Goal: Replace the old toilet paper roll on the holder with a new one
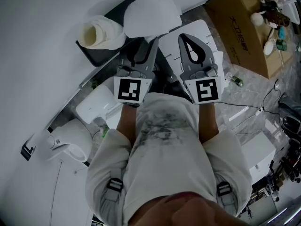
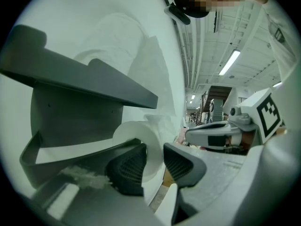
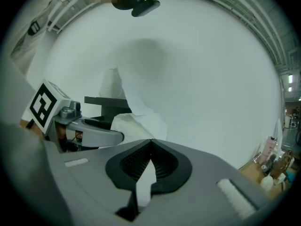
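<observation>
Two grippers are pointing side by side toward a white wall (image 1: 42,41). The left gripper (image 2: 154,161) is grasping a toilet paper roll (image 2: 141,135), its ribbed pads pressing on the roll's paper wall from either side, with loose paper trailing up from the roll against the wall. The right gripper (image 3: 151,145) is sitting clenched with nothing in it, its two pads meeting at the tips, just to the right of the left one and level with it. Beside the held roll, the dark grey holder (image 1: 94,55) is jutting from the wall, its flat shelf showing large at the left of the left gripper view. Another roll with a cream core (image 1: 101,32) is lying on the holder, apart from both grippers. Farther right, a cardboard box (image 1: 244,32) is standing on the floor (image 1: 254,93).
</observation>
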`<state>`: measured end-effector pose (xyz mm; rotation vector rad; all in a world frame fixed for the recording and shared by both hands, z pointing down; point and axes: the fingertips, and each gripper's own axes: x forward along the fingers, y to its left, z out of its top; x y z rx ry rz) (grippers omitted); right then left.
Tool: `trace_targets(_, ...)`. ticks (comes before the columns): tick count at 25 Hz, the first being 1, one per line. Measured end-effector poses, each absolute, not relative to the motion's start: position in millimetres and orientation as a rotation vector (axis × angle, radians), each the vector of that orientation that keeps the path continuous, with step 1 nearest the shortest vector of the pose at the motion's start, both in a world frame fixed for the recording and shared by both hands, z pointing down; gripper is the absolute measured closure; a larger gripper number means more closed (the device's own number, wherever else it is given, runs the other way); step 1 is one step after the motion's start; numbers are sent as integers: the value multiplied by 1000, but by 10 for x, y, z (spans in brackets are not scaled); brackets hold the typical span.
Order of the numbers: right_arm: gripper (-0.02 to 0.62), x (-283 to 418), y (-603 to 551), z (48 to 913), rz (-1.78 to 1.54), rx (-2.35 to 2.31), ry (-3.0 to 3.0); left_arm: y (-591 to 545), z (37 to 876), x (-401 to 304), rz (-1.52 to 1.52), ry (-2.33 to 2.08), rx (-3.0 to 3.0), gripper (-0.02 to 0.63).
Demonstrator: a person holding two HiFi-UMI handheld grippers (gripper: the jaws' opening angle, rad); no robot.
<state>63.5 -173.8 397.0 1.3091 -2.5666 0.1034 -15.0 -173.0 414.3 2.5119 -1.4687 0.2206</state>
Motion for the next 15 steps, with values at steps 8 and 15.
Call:
trace_targets(8,594,689,-1752,3946,110,1332,-2554,-1779,4132,-71,228,-1449,2532,476)
trace_targets(15,594,713,-1753,3933,113,1346,-2540,-1813,4152,5,244,-1413,2598,477)
